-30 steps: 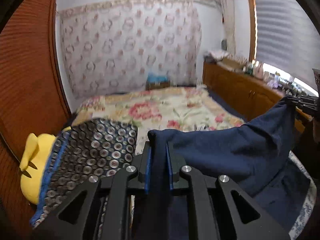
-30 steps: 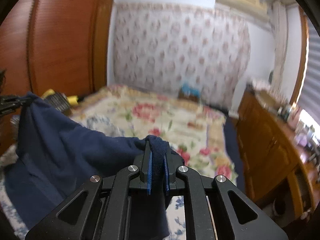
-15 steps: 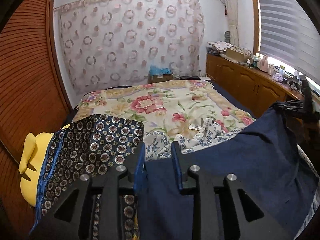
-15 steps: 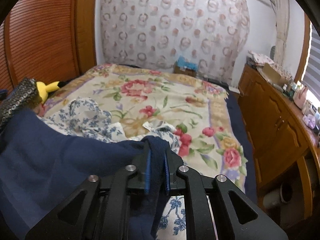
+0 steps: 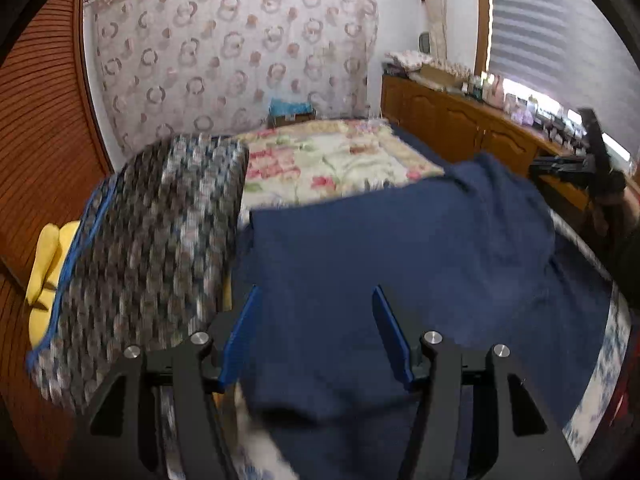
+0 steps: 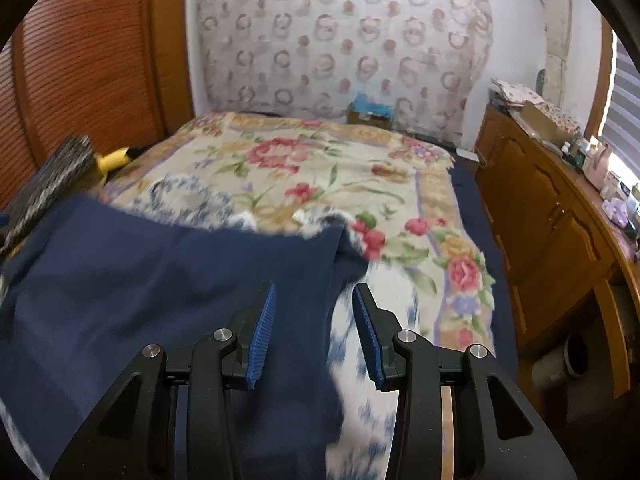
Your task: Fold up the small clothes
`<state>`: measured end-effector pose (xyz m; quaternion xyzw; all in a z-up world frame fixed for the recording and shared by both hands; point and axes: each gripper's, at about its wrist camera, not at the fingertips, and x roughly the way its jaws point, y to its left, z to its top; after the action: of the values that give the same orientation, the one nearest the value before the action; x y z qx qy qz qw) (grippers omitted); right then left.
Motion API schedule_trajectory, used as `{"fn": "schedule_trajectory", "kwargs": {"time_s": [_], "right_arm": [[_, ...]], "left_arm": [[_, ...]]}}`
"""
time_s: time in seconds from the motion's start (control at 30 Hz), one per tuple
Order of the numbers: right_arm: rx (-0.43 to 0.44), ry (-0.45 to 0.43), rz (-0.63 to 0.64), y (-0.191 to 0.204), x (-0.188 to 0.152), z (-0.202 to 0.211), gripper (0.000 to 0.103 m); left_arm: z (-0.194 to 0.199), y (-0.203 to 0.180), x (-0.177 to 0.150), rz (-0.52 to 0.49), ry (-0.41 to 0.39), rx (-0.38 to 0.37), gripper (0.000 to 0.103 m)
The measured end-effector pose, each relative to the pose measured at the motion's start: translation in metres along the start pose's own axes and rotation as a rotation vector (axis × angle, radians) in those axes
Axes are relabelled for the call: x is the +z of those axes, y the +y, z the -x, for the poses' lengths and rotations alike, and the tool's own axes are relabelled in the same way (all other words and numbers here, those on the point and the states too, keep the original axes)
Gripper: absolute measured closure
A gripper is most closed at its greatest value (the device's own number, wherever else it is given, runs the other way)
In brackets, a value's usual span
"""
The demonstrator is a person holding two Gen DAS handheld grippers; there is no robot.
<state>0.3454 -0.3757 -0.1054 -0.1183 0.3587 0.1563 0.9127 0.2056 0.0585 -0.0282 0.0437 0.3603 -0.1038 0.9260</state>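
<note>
No brand, label or lettering reads anywhere here, too much blur. My left claw (image 5: 316,300) is opening, blue pads spreading wide, and the navy garment (image 5: 400,248) lies loose between them, not pinched. My right claw (image 6: 314,300) is opening too, narrower, with the garment's right edge (image 6: 312,280) running down between its pads, untouched by either. The navy cloth is spread flat across the near end of the bed, over a blue-and-white printed cloth (image 6: 372,360). Beyond it stretches the floral bedspread (image 6: 320,168). At left, a patterned cushion (image 5: 160,248) with a yellow plush toy (image 5: 44,264) tucked behind it. Ring-patterned curtain (image 6: 340,40) covers the far wall, slatted wood panels (image 6: 88,60) at left, a wooden cabinet (image 6: 552,216) under the blinds on the right.
</note>
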Motion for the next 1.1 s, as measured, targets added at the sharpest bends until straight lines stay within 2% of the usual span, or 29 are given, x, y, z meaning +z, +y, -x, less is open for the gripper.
{"fn": "schedule_trajectory", "kwargs": {"time_s": [0.33,0.43,0.67,0.83,0.93,0.97,1.0,1.07,1.1], "right_arm": [[0.021,0.075,-0.038,0.015,-0.085,0.034,0.063],[0.018,0.097,-0.059,0.018,-0.104,0.041,0.064],[0.027,0.13,-0.085,0.027,-0.144,0.057,0.063],[0.002,0.101,-0.097,0.03,-0.151,0.06,0.063],[0.0,0.103,-0.098,0.029,-0.15,0.059,0.063],[0.001,0.103,-0.099,0.028,-0.151,0.058,0.062],[0.001,0.104,-0.098,0.028,-0.151,0.058,0.062],[-0.003,0.104,-0.093,0.028,-0.15,0.058,0.062],[-0.004,0.104,-0.092,0.029,-0.15,0.058,0.062]], "left_arm": [[0.035,0.003,-0.066,0.057,0.037,0.043,0.046],[0.046,0.006,-0.084,0.07,0.035,0.068,0.046],[0.055,0.021,-0.134,0.159,0.099,0.087,0.046],[0.058,0.021,-0.15,0.182,0.117,0.048,0.06],[0.058,0.017,-0.152,0.168,0.113,0.056,0.068],[0.058,0.017,-0.152,0.168,0.113,0.053,0.076],[0.059,0.016,-0.152,0.17,0.113,0.048,0.093],[0.063,0.011,-0.152,0.156,0.106,0.038,0.103],[0.069,0.009,-0.153,0.152,0.094,0.035,0.103]]}}
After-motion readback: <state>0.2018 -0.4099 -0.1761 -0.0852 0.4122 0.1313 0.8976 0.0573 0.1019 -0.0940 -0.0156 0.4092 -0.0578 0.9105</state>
